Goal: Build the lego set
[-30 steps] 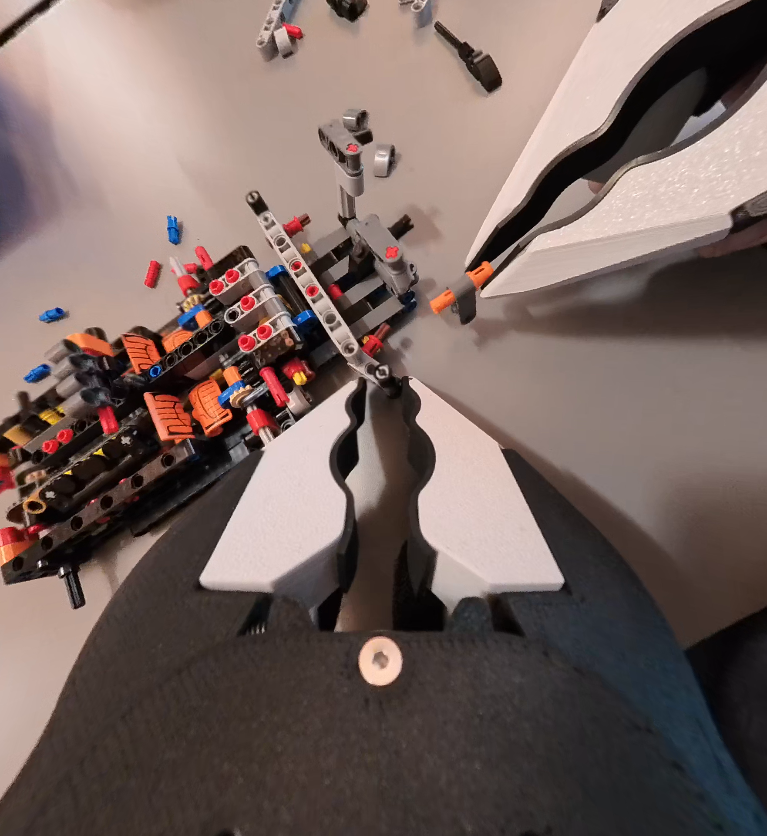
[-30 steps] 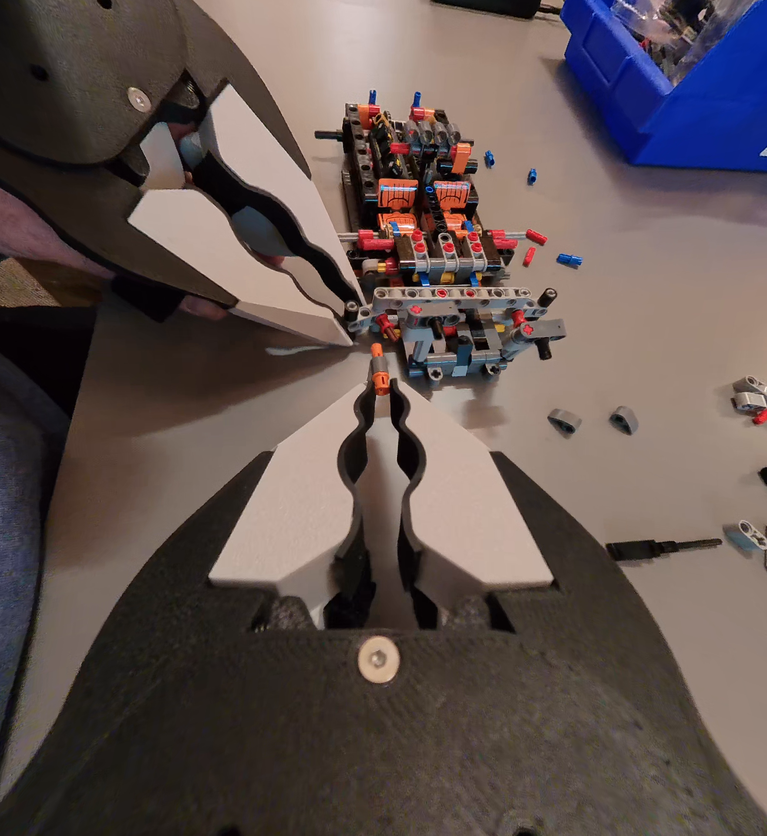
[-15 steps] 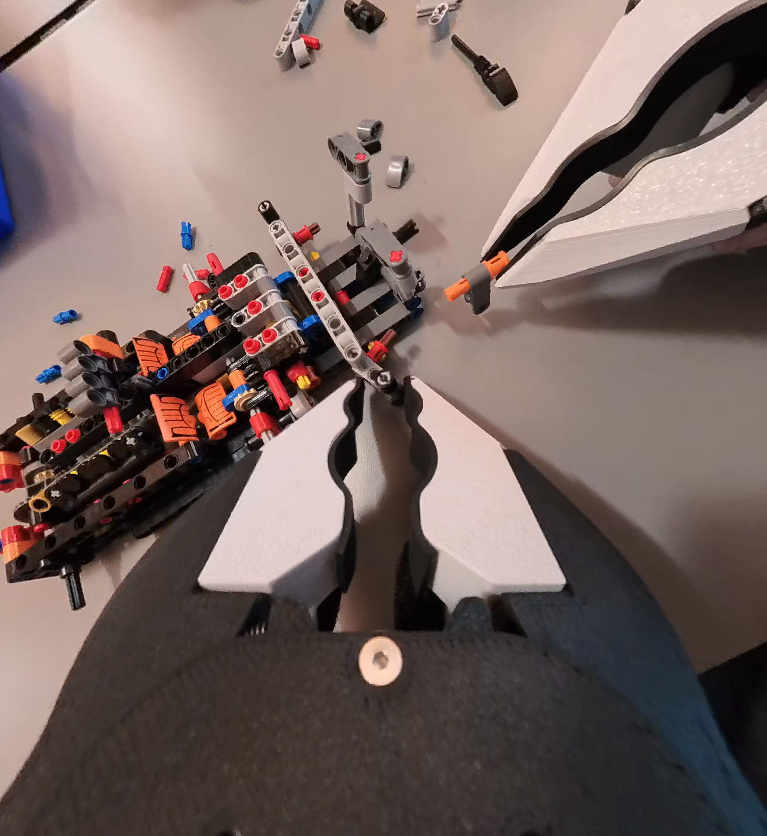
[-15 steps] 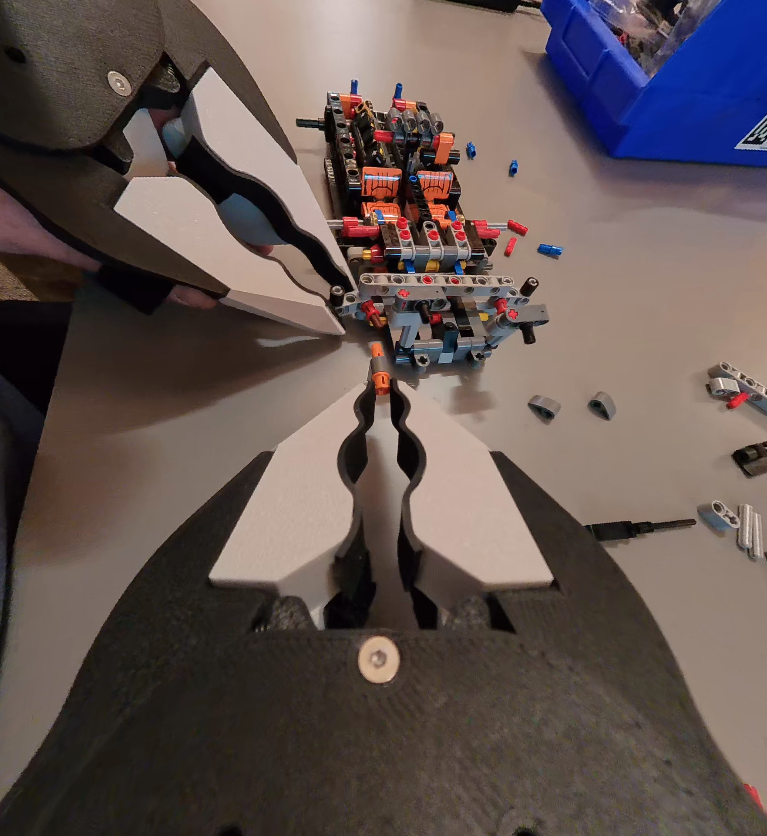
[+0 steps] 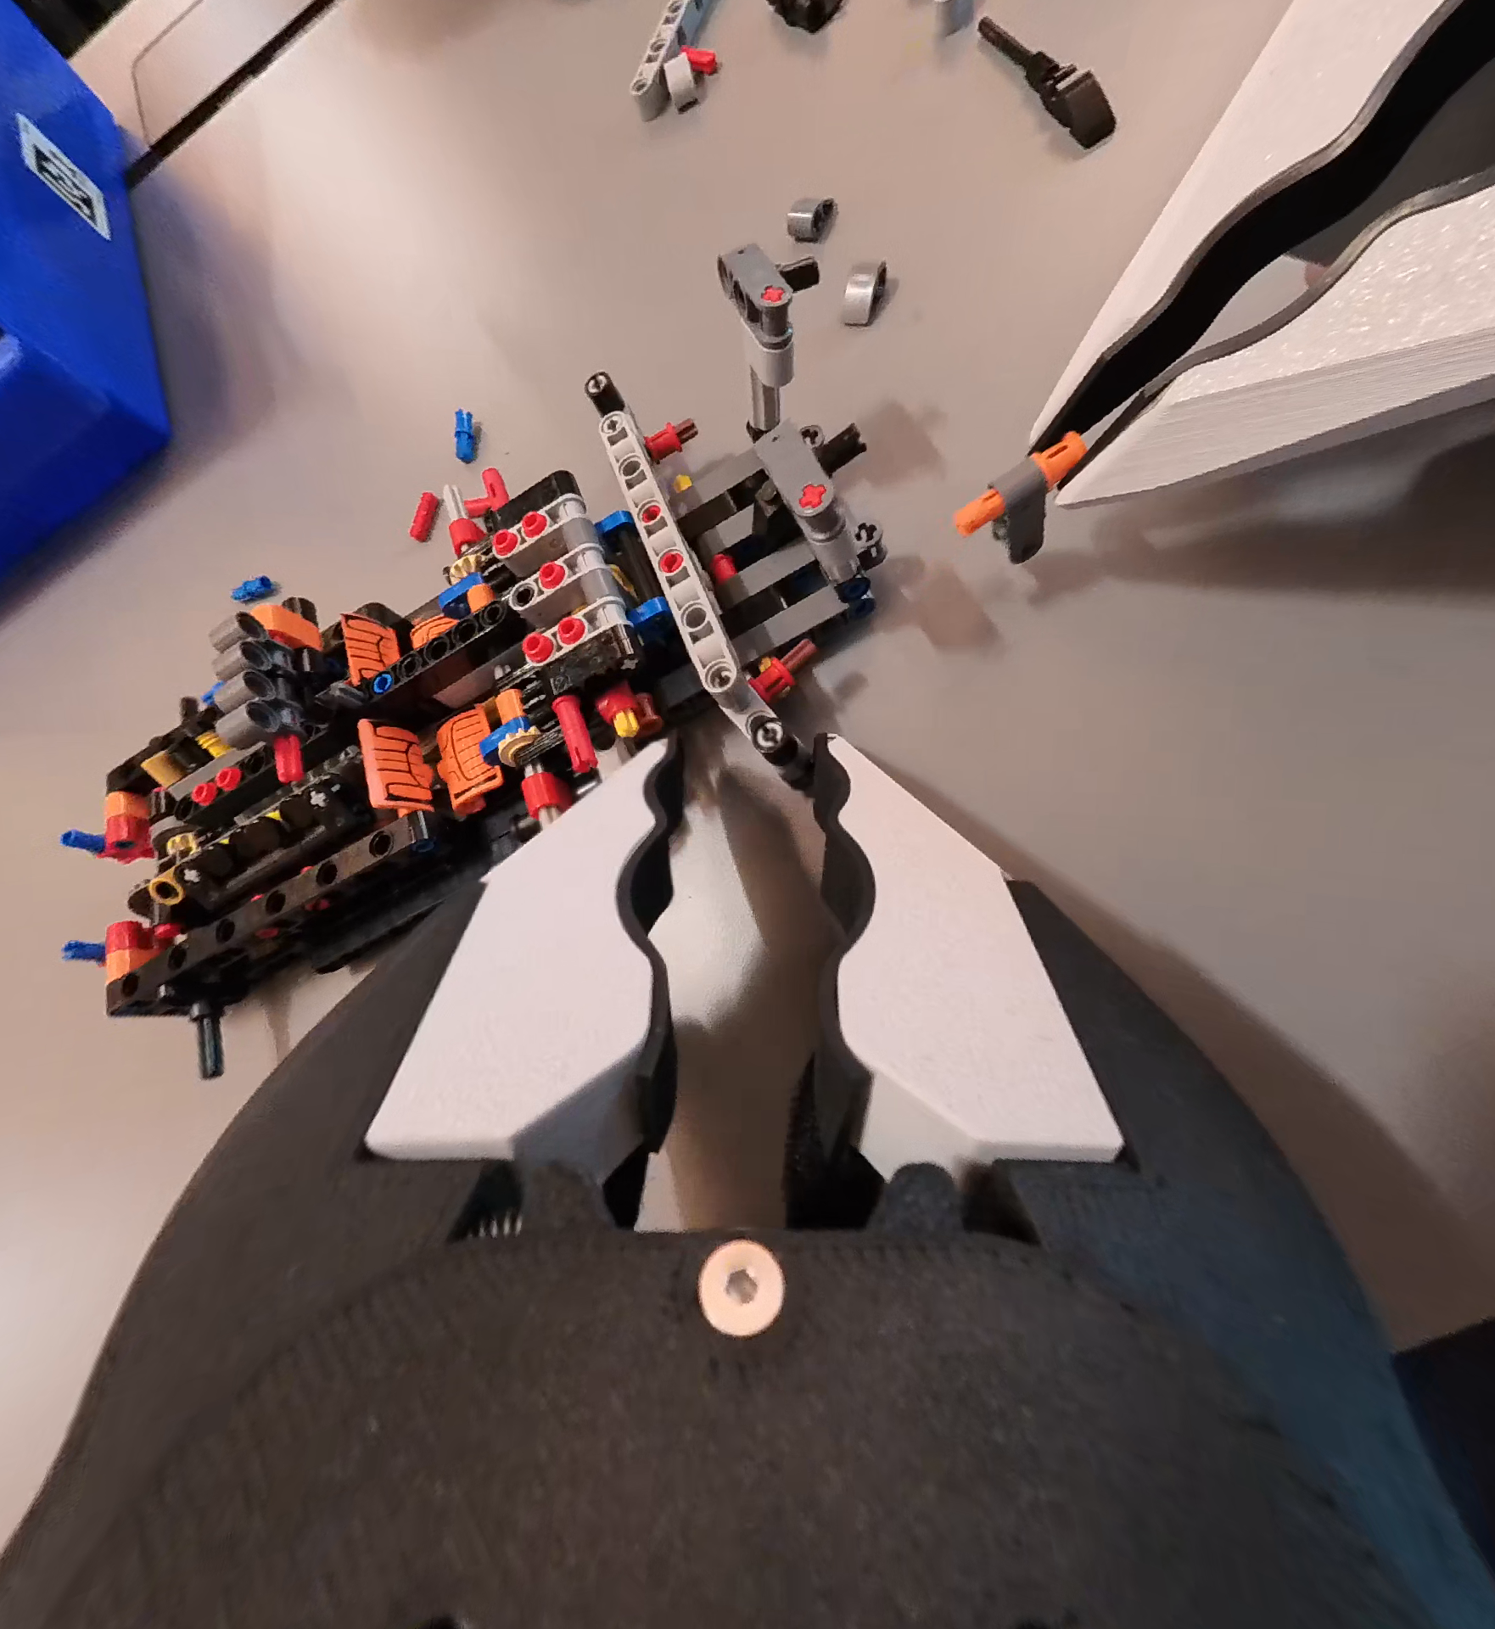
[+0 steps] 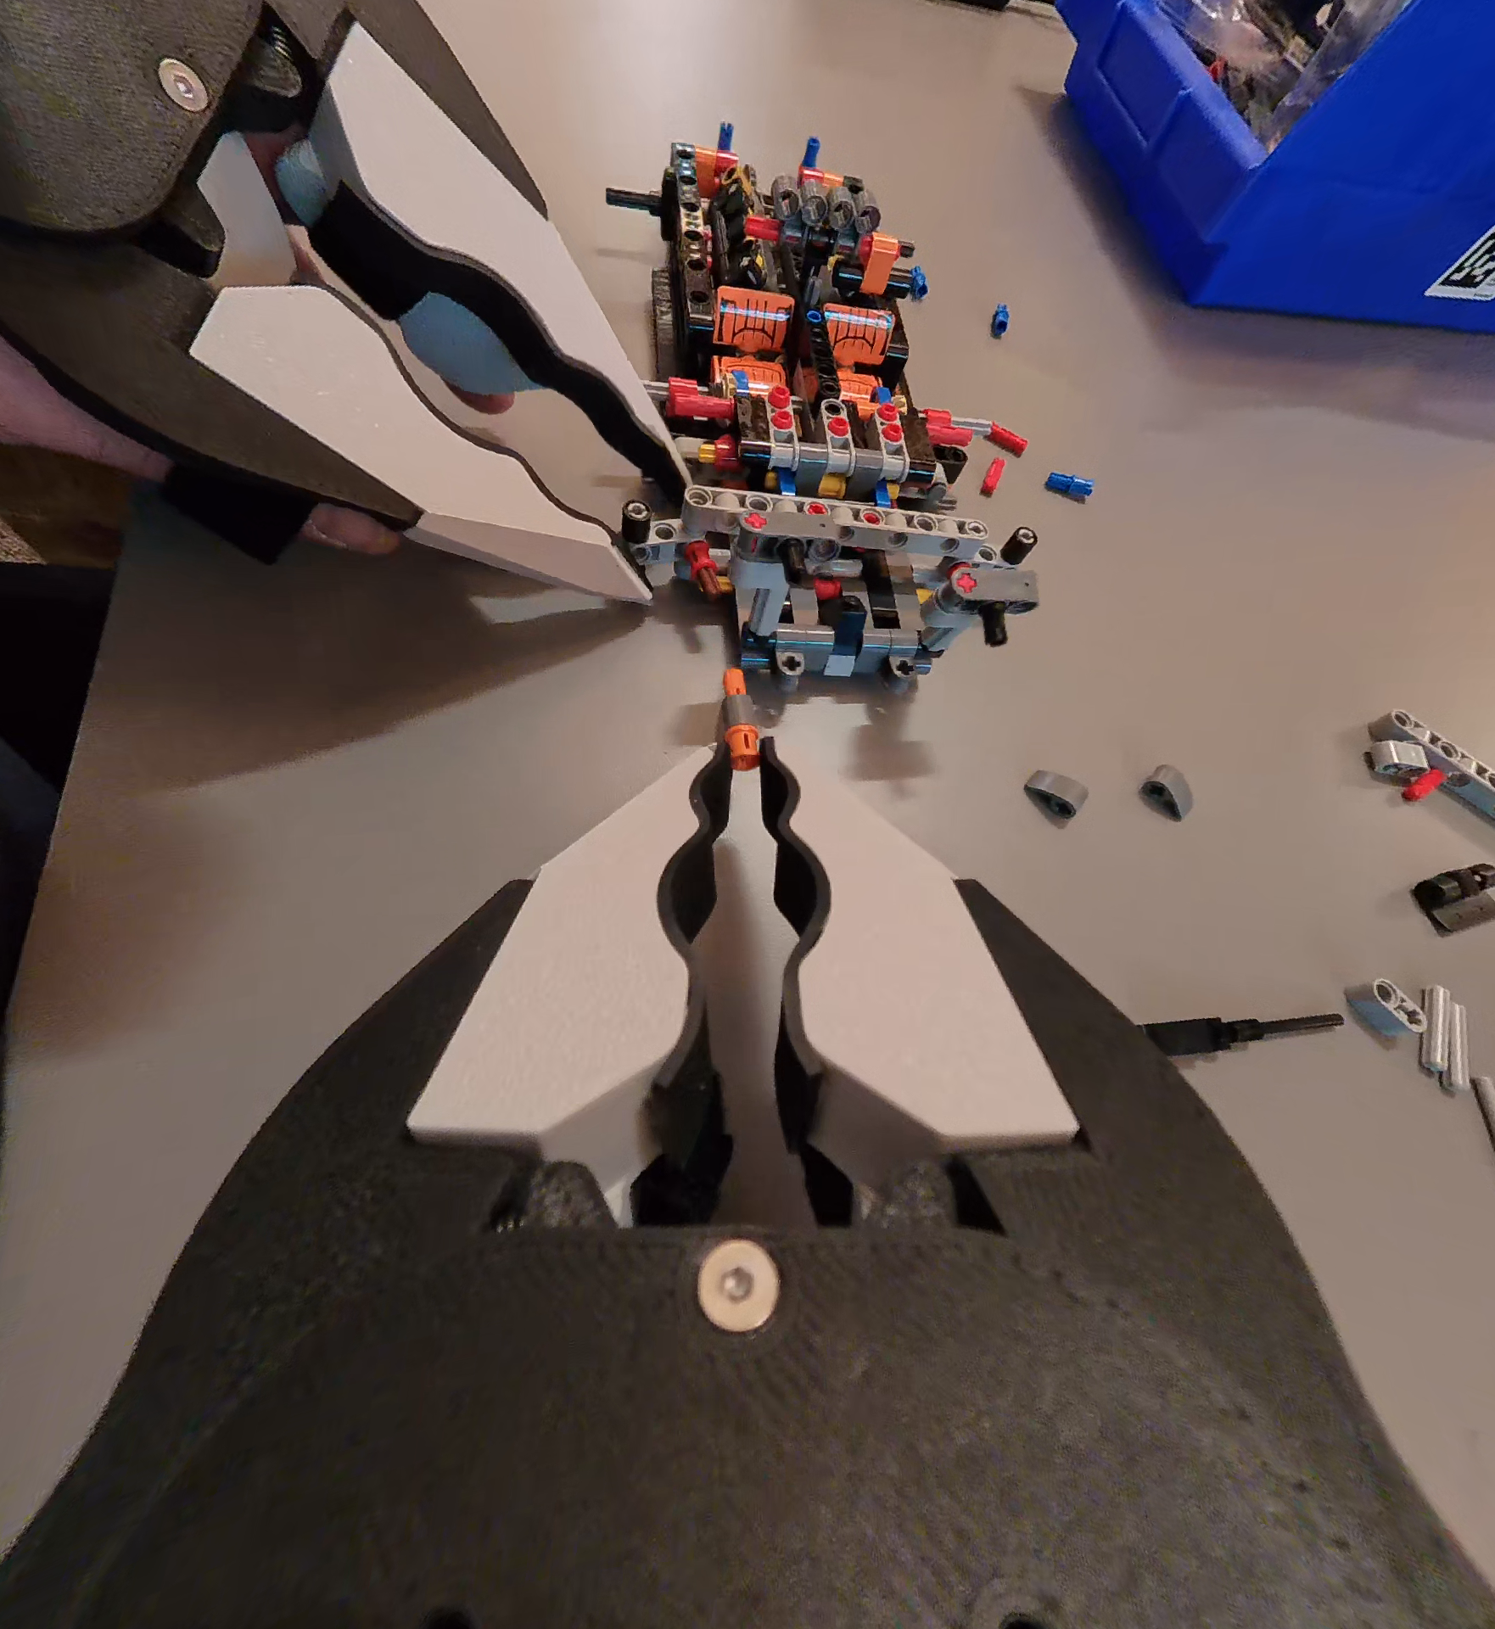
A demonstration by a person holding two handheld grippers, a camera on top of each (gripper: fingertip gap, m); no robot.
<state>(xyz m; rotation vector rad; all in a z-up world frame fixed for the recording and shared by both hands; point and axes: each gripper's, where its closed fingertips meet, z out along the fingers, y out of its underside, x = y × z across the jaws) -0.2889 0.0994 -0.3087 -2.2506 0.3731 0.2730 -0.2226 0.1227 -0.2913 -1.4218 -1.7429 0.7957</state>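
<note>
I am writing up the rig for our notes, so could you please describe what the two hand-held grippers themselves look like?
Both look alike. The left hand-held gripper and the right hand-held gripper each have a broad, matte black, textured body with one silver hex screw in the middle. From it run two pale grey wedge-shaped fingers, tapering to points, with wavy black inner edges. No cables or markings show. Dark fabric shows at the frame edges.

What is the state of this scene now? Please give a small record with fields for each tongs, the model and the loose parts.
left tongs: shut on the black pin at the end of the model's long grey beam
right tongs: shut on orange and grey pin piece, held clear of the model
model: partly built, lying on grey table
loose parts: two small grey connectors, black axle piece
bin: blue bin, far right
</note>
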